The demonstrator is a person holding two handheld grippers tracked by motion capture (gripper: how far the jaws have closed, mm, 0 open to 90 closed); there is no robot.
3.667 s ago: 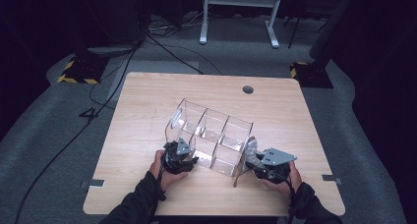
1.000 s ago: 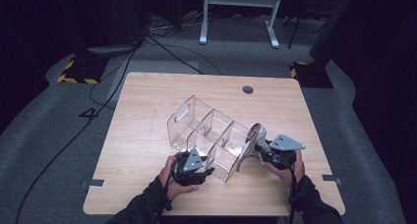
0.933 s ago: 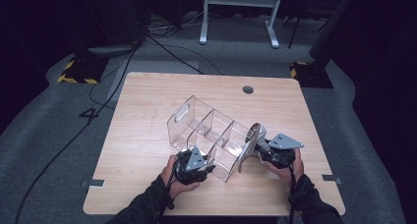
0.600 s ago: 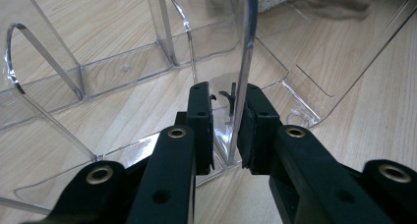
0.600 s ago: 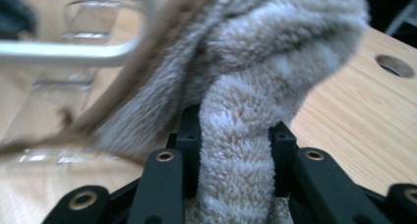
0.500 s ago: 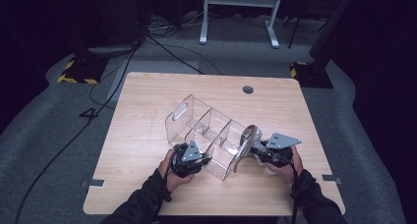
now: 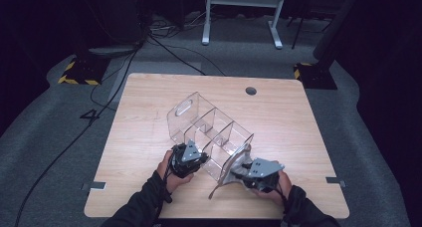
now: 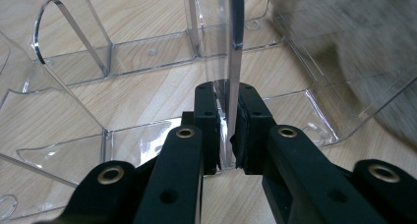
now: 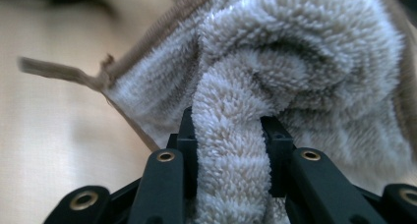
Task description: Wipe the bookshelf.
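High view: clear organiser (image 7: 211, 132) sits mid-table (image 7: 149, 107), angled from far left to near right. Left gripper (image 7: 188, 156) at its near left edge; jaws have just been closing and now clamp a clear wall (image 8: 231, 86). Right gripper (image 7: 244, 168) at the organiser's near right end, jaws pinched on a fluffy cloth (image 9: 275, 76) that touches that end

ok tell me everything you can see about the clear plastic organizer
The clear organizer is see-through, glossy plastic, split by upright dividers into open compartments, with a handle slot cut in its far end wall. It sits diagonally on the wooden table, all compartments bare. The left gripper, whose jaws have just been closing, clamps one thin upright wall at its near side. The right gripper holds a fluffy beige cloth against the near right end.
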